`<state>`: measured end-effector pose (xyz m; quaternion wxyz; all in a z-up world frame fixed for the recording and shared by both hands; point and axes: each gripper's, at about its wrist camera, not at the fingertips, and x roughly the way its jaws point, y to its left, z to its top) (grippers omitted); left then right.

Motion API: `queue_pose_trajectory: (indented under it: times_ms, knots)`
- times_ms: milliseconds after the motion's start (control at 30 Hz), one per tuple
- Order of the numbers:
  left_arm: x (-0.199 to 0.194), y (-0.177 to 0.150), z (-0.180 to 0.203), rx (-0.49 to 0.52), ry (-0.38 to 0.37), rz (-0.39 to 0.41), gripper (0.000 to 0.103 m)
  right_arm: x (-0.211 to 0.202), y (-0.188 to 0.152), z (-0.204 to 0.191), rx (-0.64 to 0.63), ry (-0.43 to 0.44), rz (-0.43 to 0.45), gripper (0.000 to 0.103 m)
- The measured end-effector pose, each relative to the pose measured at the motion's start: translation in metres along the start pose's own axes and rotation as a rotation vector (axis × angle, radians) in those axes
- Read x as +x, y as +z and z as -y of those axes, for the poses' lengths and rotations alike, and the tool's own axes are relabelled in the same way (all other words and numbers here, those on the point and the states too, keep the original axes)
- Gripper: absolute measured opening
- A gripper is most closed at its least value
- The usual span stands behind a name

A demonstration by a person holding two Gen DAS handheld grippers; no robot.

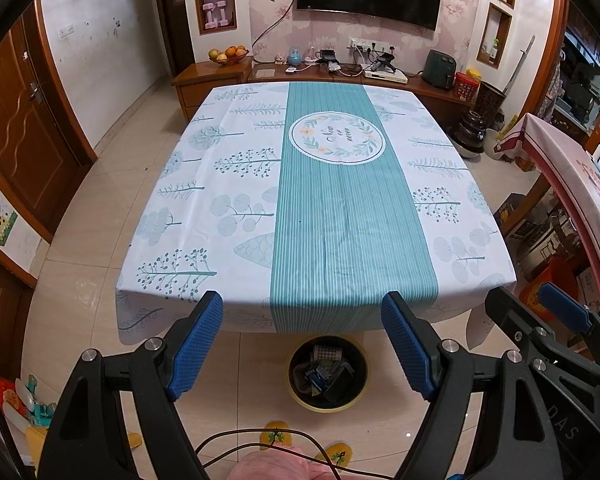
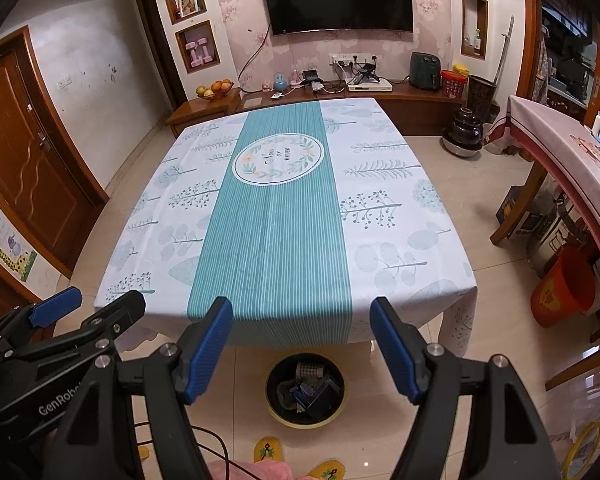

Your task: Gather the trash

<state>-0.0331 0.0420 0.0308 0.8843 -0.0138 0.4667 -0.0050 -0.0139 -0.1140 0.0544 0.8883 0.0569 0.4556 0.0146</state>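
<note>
Both my grippers, left [image 1: 302, 312] and right [image 2: 302, 318], gape with nothing between the pads. Trash [image 1: 325, 376] lies jumbled in the bin [image 1: 296, 394] below the table [image 1: 380, 216] edge; single pieces hard to tell apart.

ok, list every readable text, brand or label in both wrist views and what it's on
"Now or never": round wreath emblem on the tablecloth.
"GenRob", cut off: body of the left gripper, seen in the right wrist view.
"DAS", partial: body of the right gripper, seen in the left wrist view.
Too small or blurred: wall poster, red box, items in the trash bin.
</note>
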Motion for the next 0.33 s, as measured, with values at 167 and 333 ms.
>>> queue_pose_trajectory:
  times_ms: [167,333]
  knots:
    - [-0.0035,-0.0015,0.0007,0.003,0.001,0.003,0.08,-0.0033,-0.0009,0.0001,0.0,-0.001,0.003,0.072]
    - [-0.0059,-0.0023,0.0016,0.006,0.002,0.001,0.08,-0.0034,-0.0014,0.0005,0.001,0.0,0.002,0.072]
